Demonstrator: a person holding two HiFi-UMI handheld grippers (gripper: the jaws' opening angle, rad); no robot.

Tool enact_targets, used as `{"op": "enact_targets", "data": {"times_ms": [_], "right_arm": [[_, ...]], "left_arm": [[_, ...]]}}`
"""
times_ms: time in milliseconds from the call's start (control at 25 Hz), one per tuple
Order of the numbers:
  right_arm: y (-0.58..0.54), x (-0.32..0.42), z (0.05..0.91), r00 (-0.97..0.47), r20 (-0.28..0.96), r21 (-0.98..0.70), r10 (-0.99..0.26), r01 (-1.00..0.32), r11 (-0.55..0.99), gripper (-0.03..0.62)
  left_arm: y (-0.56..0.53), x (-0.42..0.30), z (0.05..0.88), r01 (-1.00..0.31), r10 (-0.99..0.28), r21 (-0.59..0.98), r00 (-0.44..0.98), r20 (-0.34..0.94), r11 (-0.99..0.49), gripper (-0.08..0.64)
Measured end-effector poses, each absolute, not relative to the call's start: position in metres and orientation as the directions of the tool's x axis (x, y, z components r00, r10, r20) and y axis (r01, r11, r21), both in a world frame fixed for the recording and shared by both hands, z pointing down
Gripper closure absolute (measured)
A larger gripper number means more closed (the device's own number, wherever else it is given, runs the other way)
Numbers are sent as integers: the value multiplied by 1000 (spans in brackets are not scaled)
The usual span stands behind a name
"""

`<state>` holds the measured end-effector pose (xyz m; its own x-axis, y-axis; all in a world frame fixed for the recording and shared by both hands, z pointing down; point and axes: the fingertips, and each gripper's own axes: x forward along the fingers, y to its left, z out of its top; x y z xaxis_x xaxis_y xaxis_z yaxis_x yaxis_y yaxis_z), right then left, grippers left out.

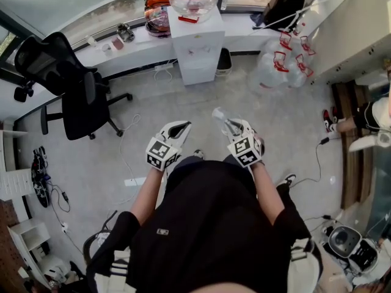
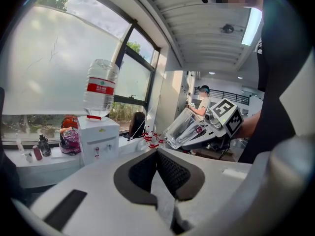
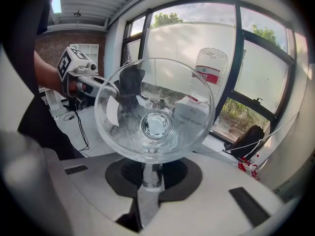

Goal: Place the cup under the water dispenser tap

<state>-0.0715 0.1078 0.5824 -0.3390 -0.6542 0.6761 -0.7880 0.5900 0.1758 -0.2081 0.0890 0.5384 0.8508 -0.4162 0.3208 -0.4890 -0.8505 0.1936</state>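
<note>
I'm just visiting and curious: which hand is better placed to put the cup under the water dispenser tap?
Right. The right hand-held gripper grips the clear cup, with the water dispenser ahead of it. The left hand-held gripper is shut and holds nothing.

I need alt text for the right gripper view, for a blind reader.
A clear glass cup fills the view, gripped in the right claw. Behind it stands a white water dispenser with a bottle on top.
</note>
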Motion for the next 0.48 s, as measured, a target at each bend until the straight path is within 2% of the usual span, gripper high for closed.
{"op": "enact_targets", "data": {"times_ms": [480], "right_arm": [[88,-71,596,-375,692,141,-616,-767,626,557]], "left_arm": [[69,-211,544,-525,-442,194,826,351,-828,560]]}}
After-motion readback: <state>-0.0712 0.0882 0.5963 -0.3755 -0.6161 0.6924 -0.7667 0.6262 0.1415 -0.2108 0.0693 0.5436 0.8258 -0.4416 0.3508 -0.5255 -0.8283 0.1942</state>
